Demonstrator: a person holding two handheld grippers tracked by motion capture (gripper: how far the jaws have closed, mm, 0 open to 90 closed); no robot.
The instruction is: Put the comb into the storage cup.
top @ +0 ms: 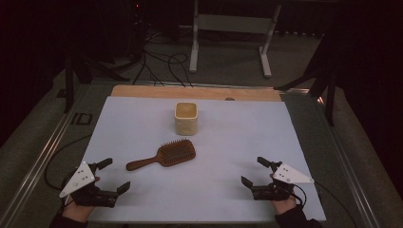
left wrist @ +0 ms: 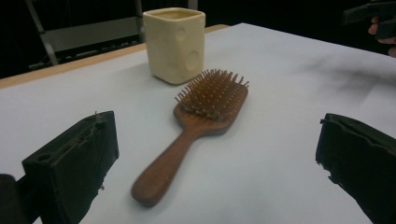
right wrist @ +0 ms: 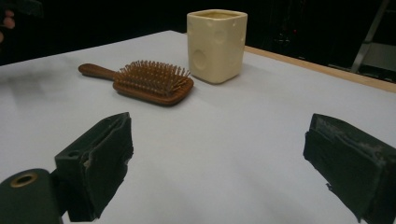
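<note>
A wooden hairbrush (top: 164,156) lies bristles-up in the middle of the white sheet (top: 142,118), its handle pointing toward the near left. Just behind it stands a cream square cup (top: 186,118), upright. My left gripper (top: 114,175) rests open at the near left corner, facing the hairbrush (left wrist: 196,121) and the cup (left wrist: 175,44). My right gripper (top: 254,171) stands open at the near right, aimed at the hairbrush (right wrist: 144,81) and the cup (right wrist: 216,44). Nothing lies between either pair of jaws.
The white sheet covers a wooden tabletop (top: 199,92) with metal rails (top: 43,147) along both sides. Cables (top: 161,64) and a white frame stand (top: 228,33) are on the floor beyond the far edge.
</note>
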